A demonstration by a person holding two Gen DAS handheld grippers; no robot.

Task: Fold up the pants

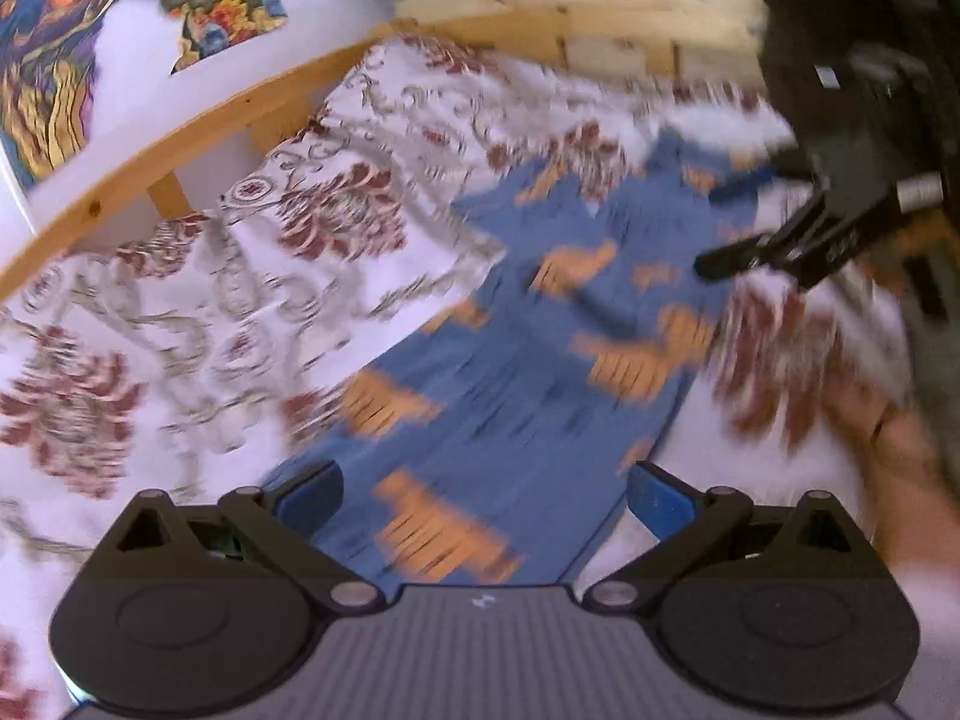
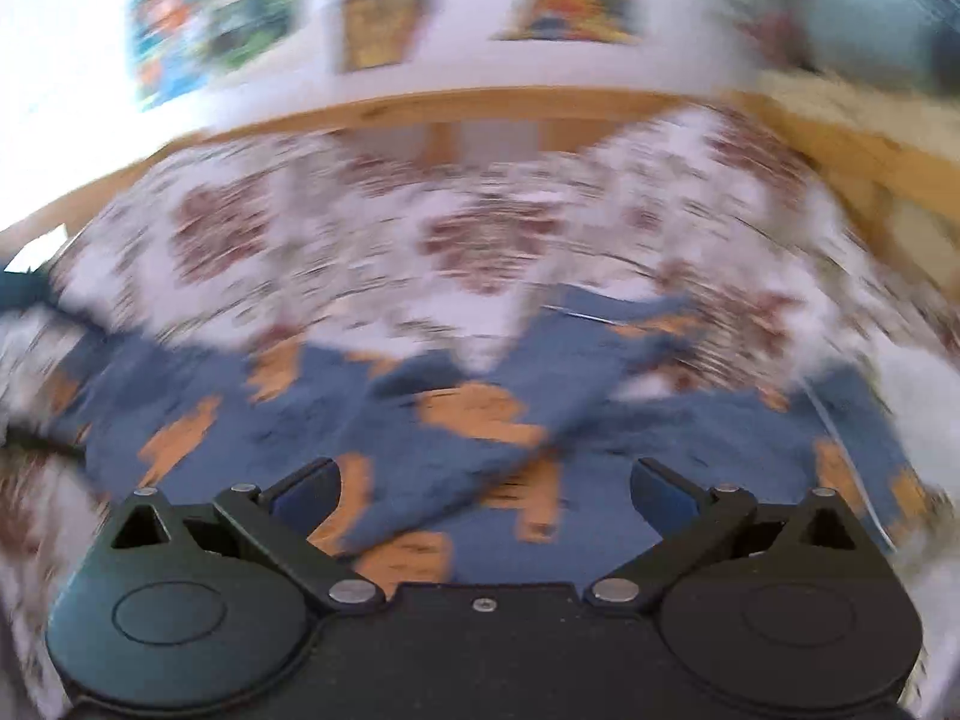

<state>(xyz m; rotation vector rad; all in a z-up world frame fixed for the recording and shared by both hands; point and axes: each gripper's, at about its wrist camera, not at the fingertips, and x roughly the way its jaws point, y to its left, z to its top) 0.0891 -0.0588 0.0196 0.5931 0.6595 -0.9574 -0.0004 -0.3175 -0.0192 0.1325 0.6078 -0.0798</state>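
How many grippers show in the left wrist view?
2. The left gripper sits at the bottom edge, fingers spread over the pants. The right gripper comes in from the upper right, above the pants' far end. Motion blur hides fine detail.

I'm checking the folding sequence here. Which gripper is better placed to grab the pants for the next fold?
Probably the right gripper: it is open low over the blue pants, a loose flap just ahead of its fingers. The left gripper, also open, sits over one narrow end.
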